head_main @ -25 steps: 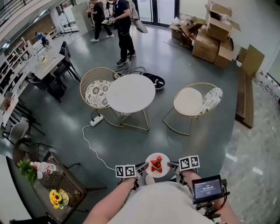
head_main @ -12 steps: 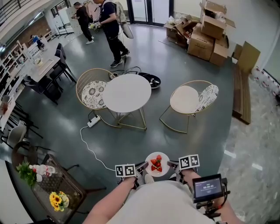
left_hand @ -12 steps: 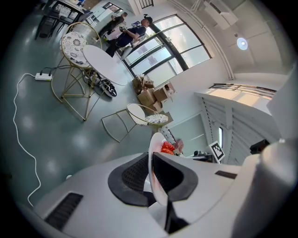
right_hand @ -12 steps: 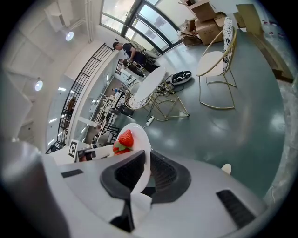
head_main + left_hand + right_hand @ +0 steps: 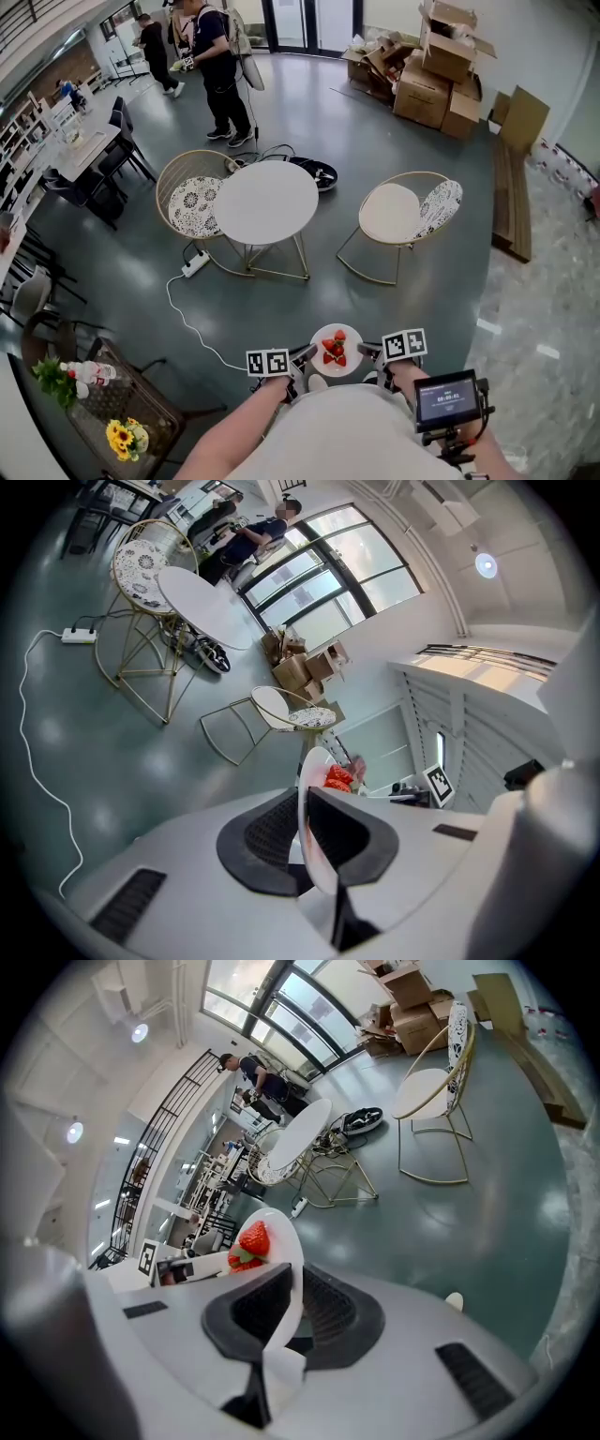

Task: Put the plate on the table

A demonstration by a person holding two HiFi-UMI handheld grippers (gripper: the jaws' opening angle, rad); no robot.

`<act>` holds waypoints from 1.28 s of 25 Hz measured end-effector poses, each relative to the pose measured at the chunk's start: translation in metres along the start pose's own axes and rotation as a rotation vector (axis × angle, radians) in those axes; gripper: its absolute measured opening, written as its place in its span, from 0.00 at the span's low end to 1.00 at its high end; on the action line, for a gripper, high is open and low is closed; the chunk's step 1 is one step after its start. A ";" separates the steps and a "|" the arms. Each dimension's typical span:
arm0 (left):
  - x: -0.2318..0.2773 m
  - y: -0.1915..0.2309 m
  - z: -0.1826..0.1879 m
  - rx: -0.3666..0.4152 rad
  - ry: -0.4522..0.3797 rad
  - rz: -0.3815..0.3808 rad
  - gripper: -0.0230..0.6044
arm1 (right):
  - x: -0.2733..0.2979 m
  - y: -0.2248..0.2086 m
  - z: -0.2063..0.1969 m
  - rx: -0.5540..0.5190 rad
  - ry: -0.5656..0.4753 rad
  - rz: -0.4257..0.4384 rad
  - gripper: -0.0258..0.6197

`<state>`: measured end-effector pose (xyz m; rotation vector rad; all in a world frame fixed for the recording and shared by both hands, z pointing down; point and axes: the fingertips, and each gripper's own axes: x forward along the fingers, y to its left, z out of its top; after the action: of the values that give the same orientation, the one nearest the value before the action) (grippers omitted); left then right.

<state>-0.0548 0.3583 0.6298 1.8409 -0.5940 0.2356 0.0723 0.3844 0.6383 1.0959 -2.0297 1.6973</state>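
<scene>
The small round white plate [image 5: 348,367], carrying red strawberries [image 5: 334,351], is in the air close to the person. The left gripper [image 5: 302,357] and right gripper [image 5: 368,352] clench their jaws on its opposite rims. The round white desk [image 5: 265,202] stands well apart, farther ahead.
</scene>
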 end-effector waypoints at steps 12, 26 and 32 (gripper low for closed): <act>0.003 -0.005 0.004 -0.007 0.010 -0.009 0.08 | -0.006 0.002 0.003 0.018 -0.004 -0.026 0.10; -0.004 0.022 0.034 -0.055 -0.026 0.020 0.08 | 0.030 0.009 0.032 0.004 0.051 -0.002 0.10; -0.005 0.037 0.072 -0.087 -0.070 0.072 0.08 | 0.056 0.015 0.073 -0.025 0.092 0.038 0.10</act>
<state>-0.0868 0.2841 0.6337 1.7510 -0.7088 0.1908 0.0425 0.2958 0.6437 0.9593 -2.0213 1.7025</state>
